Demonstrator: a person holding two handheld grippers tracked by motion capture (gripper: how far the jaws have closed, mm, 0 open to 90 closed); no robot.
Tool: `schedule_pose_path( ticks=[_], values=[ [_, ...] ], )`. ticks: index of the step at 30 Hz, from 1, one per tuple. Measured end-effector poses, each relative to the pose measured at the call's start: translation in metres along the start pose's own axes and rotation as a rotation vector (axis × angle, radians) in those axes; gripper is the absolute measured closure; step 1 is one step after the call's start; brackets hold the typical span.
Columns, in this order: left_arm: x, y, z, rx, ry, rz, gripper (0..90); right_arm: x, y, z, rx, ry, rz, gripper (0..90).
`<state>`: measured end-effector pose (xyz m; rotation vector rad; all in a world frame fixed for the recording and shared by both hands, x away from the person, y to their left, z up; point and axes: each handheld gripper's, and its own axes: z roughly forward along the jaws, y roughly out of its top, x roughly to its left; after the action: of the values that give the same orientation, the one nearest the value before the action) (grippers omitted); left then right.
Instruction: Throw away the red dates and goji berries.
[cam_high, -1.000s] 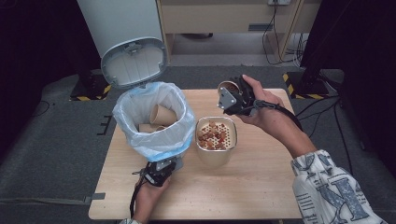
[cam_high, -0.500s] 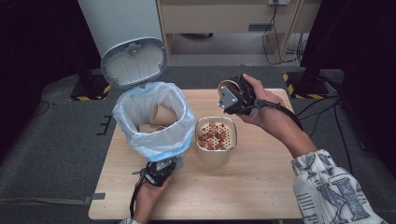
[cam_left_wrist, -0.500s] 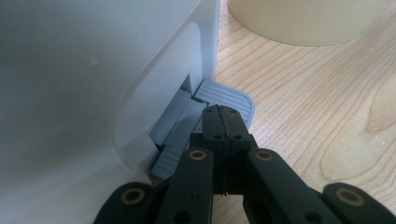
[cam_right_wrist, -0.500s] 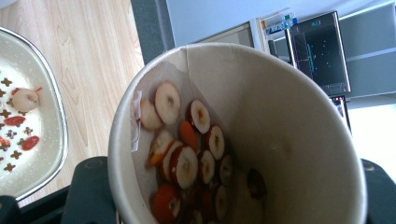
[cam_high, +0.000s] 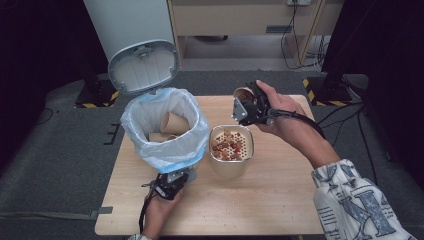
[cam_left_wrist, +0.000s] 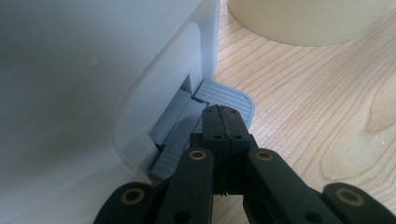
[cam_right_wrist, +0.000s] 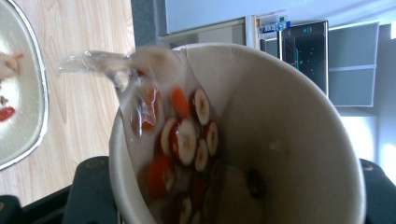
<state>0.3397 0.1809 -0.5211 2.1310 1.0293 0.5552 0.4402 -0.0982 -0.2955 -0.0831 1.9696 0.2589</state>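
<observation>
Two tongs | right (cam_high: 243, 102) clamps tilted paper cup (cam_right_wrist: 261, 140) | left (cam_left_wrist: 224, 122) closed on bin pedal (cam_left_wrist: 226, 95)

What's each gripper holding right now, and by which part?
Right gripper holds a paper cup of wet fruit slices by its side wall, tilted toward the strainer bowl. Left gripper is shut, holding nothing, tips on the bin pedal.

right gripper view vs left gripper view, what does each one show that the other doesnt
Right gripper view: a paper cup clamped in the right gripper, tipped, pouring water and red fruit slices toward the strainer rim.

Left gripper view: the left gripper, jaws shut with nothing between them, pressing the grey pedal at the foot of the white bin, with a cream container's base beyond.

Both: the wooden table.
</observation>
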Motion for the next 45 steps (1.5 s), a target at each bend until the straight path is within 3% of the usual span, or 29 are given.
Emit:
schedule_pose_path(
  ticks=[35,42,45],
  values=[
    [0.000,0.000,0.000,-0.001,-0.001,0.000,89.8,-0.015,-0.003,-0.006,-0.051,0.001,0.089,36.4],
    [0.000,0.000,0.000,-0.001,-0.001,0.000,89.8,-0.019,0.001,-0.007,-0.026,-0.022,0.013,36.5],
    [0.000,0.000,0.000,-0.001,-0.001,0.001,89.8,-0.015,0.004,-0.006,0.008,-0.049,-0.081,36.5]
  ],
)
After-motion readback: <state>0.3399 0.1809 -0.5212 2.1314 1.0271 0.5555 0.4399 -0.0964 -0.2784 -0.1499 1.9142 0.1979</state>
